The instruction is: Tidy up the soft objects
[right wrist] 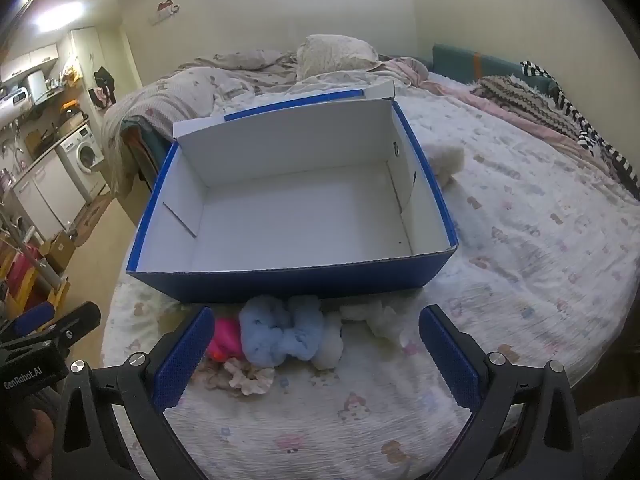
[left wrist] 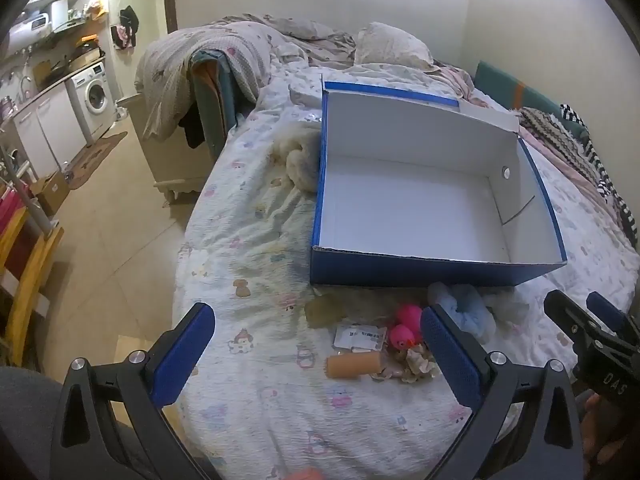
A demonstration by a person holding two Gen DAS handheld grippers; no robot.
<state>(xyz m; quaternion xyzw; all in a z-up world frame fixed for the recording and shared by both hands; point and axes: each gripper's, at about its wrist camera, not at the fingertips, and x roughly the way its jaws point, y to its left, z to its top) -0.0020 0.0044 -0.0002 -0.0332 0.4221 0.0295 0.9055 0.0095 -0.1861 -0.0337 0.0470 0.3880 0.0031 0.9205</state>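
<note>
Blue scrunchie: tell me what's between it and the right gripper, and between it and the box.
Nothing visible lies between the open right gripper and the blue scrunchie. Toward the box, only its near wall stands in the way, right behind the scrunchie; it must be lifted over. The box floor looks bare.

Patterned bed [right wrist: 520, 240] with blue box [right wrist: 280, 280], scrunchies [right wrist: 280, 332].
</note>
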